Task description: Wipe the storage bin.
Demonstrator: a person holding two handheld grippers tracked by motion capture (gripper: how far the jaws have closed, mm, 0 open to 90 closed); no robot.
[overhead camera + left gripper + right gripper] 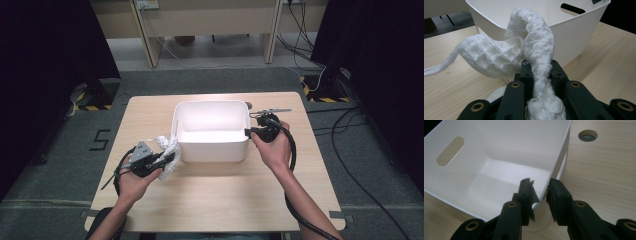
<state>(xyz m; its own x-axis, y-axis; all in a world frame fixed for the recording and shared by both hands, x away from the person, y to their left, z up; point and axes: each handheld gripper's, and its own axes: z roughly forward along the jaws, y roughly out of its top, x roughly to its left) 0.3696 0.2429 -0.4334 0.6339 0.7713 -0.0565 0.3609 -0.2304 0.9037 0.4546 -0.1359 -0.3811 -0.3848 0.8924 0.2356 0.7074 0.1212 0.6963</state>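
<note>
A white waffle-weave cloth (170,148) hangs bunched from my left gripper (168,159), which is shut on it beside the front left corner of the white plastic bin (212,150). In the left gripper view the cloth (499,57) rises twisted from between the jaws of my left gripper (540,68) and leans against the bin's outer wall (574,37). My right gripper (248,132) sits at the bin's right wall. In the right gripper view its jaws (540,185) straddle the rim, one inside and one outside, pressed on the wall (499,142). Nothing lies inside the bin.
The bin stands mid-table on a light wooden tabletop (220,195). A round cable hole (587,135) lies just behind the bin's right corner. Beyond the table's far edge are grey floor, cables and desk legs.
</note>
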